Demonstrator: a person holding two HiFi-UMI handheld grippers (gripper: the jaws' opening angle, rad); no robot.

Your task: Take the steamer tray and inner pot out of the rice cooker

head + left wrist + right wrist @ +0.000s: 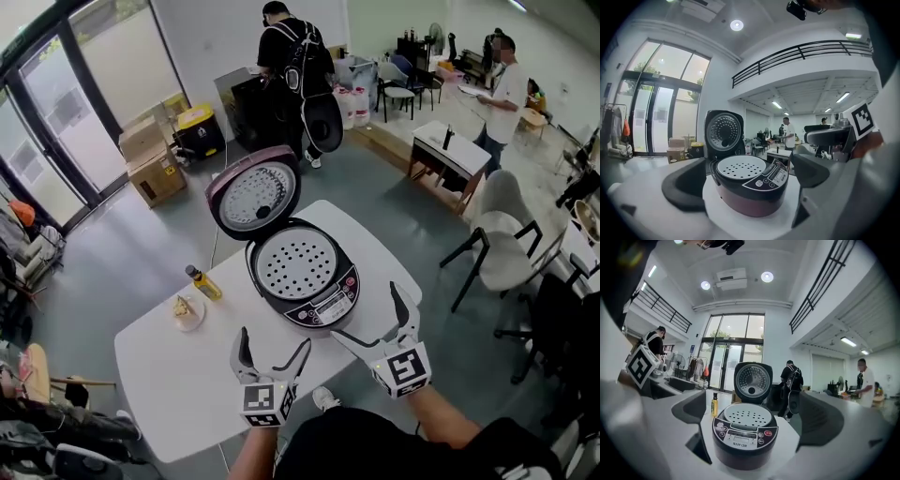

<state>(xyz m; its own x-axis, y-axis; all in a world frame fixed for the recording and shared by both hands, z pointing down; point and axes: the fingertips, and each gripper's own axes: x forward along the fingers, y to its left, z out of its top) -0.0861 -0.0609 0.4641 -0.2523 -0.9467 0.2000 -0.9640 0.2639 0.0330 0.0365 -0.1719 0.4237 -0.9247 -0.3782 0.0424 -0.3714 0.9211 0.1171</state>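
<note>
I have both grippers parked short of the cooker, and neither one touches anything. The left gripper has its jaws spread wide with nothing between them. The right gripper is the same, agape and empty. In each gripper view the cooker sits straight ahead, framed in the gap between the jaws, with its control panel on the side nearest the tips. The lid stands up on the far side, beyond the jaws.

The tray lies flat in the cooker's mouth, just past the panel. It is pale, round and full of holes. I judge it thin, stiff and light, so a modest pinch should lift it. I would take it at the rim on the near edge, one jaw above and one slipped under, since the holed floor gives the pads nothing to bite.

The pot is hidden under the tray, so I cannot see its rim. I expect it to be heavier and smooth-walled, likely to slide, so it wants a firm pinch across its wall at the top.
</note>
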